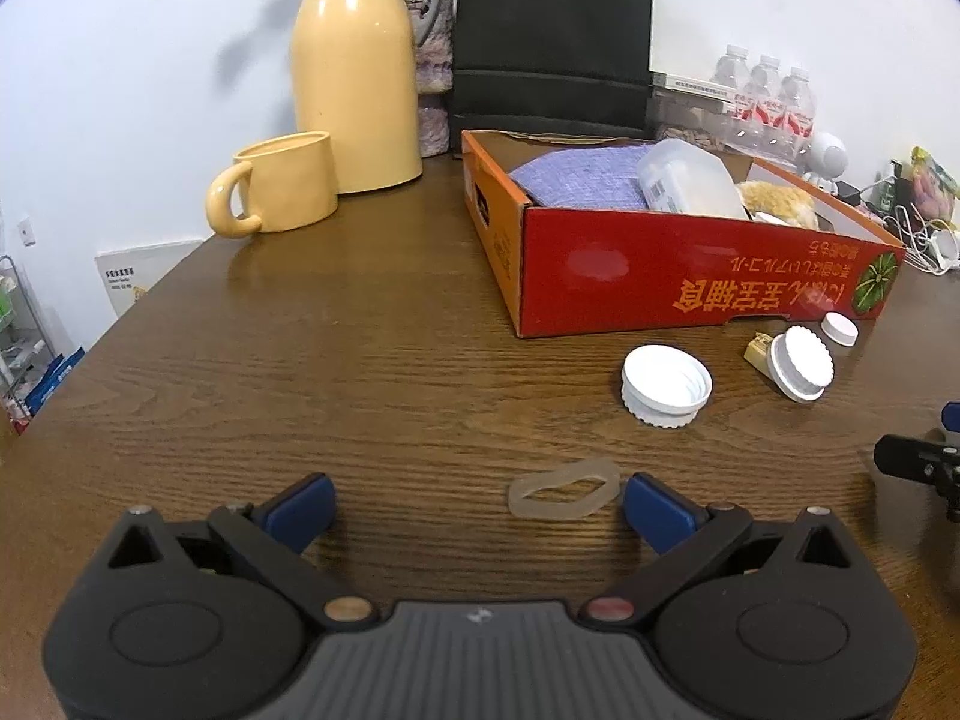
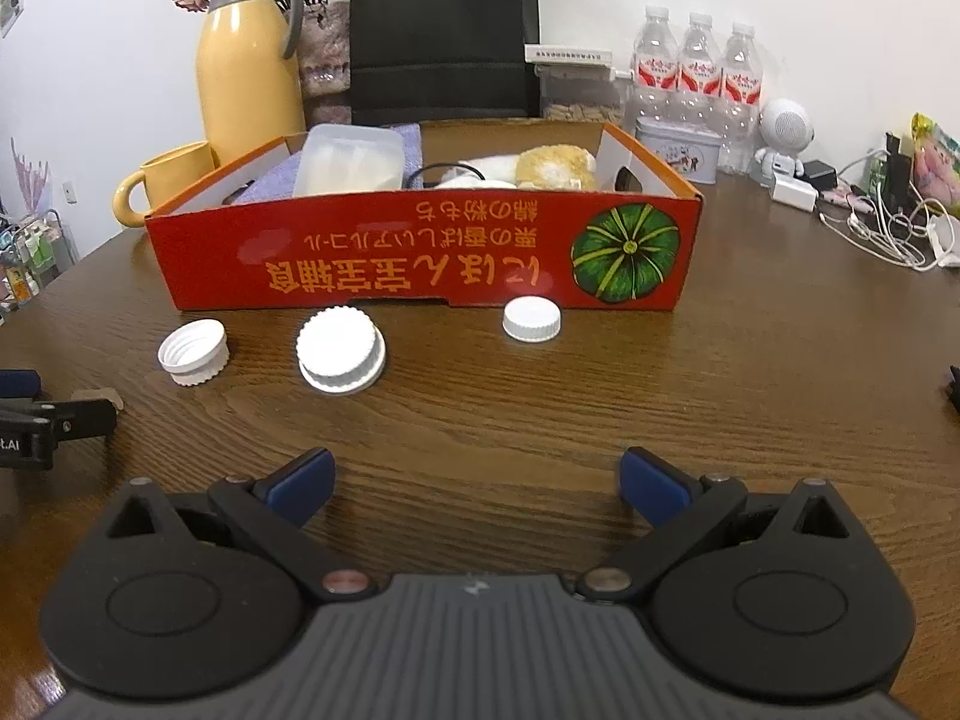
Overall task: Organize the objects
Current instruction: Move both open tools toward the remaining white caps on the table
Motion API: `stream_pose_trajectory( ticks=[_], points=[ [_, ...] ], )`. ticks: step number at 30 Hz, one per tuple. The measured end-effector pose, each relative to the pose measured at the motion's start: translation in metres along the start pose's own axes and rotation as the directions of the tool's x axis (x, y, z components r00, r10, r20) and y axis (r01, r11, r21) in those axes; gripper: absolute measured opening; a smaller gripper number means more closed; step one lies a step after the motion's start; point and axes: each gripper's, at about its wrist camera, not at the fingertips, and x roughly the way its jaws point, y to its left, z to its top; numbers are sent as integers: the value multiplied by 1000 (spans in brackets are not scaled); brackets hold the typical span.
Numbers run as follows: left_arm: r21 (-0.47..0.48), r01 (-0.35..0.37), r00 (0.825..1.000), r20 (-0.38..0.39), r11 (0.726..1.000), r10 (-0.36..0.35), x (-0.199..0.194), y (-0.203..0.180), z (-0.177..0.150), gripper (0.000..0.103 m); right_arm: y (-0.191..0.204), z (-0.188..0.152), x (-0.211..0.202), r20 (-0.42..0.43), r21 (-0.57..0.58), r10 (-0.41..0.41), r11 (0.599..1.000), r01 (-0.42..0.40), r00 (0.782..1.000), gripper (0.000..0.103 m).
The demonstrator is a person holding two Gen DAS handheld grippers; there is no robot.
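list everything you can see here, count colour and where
box: 1, red, mid table
caps: 3, white, in front of box
rubber ring: 1, translucent, beside left gripper's finger
container: 1, clear plastic, in box
cloth: 1, purple, in box
mug: 1, yellow, left of box
jug: 1, yellow, behind mug
bottles: 3, clear, back right
left gripper: open
right gripper: open
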Motion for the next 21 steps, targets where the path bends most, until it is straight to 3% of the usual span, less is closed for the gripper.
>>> stream_pose_trajectory(
  ticks=[3,4,6,8,9,10,13,21],
  points=[
    [-2,5,1000,10,1000,-5,0,0,-1,102,-2,0,2,-11,9,-2,1000,2,1000,103],
    [0,10,1000,16,1000,-10,-2,0,-2,97,-1,0,2,-11,7,-3,1000,3,1000,103],
    [14,25,999,41,1000,-25,-7,-2,-3,77,-1,0,2,-12,4,-4,1000,4,1000,103],
    [23,59,996,59,998,-61,-12,-4,-4,40,-1,0,2,-13,4,-5,1000,5,1000,103],
    [25,82,995,60,996,-83,-13,-4,-4,29,-1,0,2,-12,4,-5,1000,5,1000,103],
    [23,111,992,57,994,-112,-14,-5,-3,8,0,0,2,-13,3,-6,1000,6,1000,103],
    [42,99,992,79,994,-102,-19,-11,-5,2,0,0,3,-15,0,-9,1000,9,1000,103],
    [29,103,984,144,994,-106,-29,-11,-1,2,2,1,3,-14,-6,-10,1000,10,1000,103]
  ],
)
